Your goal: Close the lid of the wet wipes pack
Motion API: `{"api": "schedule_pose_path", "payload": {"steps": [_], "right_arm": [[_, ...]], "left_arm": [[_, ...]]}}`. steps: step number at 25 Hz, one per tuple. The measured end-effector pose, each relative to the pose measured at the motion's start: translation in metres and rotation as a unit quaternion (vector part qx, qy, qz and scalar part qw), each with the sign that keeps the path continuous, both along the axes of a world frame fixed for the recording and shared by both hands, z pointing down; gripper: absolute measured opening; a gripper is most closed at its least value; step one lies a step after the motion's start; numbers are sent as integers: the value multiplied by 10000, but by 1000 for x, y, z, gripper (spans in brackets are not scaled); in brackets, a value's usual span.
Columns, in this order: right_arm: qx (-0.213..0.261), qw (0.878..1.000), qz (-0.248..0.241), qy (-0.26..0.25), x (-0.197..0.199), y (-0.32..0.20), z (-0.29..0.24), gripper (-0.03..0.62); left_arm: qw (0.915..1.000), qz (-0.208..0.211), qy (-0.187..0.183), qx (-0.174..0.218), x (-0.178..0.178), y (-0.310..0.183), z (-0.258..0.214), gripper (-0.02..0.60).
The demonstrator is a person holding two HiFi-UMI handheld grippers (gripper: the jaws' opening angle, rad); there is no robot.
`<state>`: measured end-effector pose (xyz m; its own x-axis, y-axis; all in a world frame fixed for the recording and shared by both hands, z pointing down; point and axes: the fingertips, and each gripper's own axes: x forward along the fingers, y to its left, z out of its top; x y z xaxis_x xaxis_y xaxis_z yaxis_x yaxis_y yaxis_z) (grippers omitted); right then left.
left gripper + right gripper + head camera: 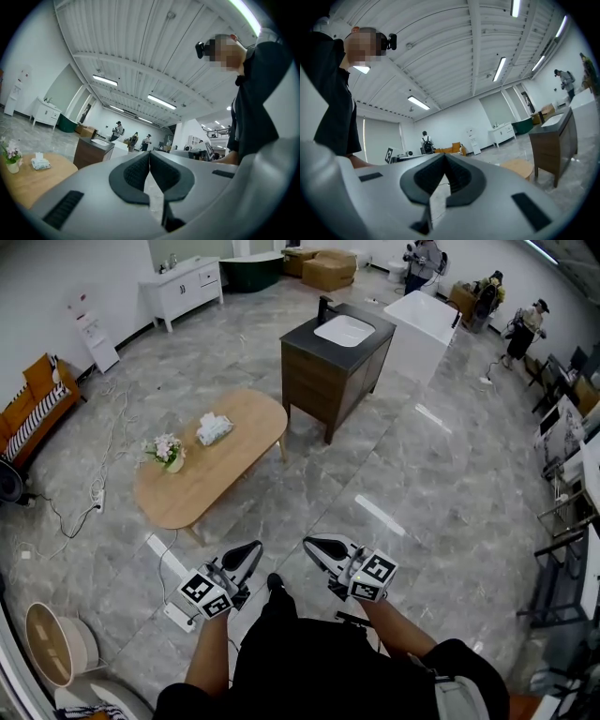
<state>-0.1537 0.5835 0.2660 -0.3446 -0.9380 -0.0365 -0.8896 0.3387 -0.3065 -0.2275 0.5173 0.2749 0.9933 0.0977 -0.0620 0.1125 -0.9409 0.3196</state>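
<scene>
The wet wipes pack (214,428) is a white bundle lying on the oval wooden table (239,460), far ahead of me and to the left. It shows small in the left gripper view (40,163), too small to tell how its lid stands. My left gripper (251,549) and right gripper (311,544) are held close to my body over the floor, well short of the table. Both are shut with nothing between them: the left gripper (149,153) has its jaws meeting at the tips, and so does the right gripper (444,156).
A flower vase (167,452) stands on the table near the pack. Behind it is a dark vanity cabinet with a white sink (336,357), then a white block (422,320). Cables and a power strip (98,500) lie at left. People (422,263) stand far back.
</scene>
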Motion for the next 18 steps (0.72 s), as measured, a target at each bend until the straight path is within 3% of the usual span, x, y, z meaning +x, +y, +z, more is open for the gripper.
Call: {"api": "schedule_pose_path", "payload": {"steps": [10, 18], "right_arm": [[24, 9998, -73, 196, 59, -137, -24, 9], [-56, 9996, -88, 261, 91, -215, -23, 10]], "left_arm": [[9998, -14, 172, -30, 64, -134, -14, 16], [9996, -57, 273, -100, 97, -218, -12, 15]]}}
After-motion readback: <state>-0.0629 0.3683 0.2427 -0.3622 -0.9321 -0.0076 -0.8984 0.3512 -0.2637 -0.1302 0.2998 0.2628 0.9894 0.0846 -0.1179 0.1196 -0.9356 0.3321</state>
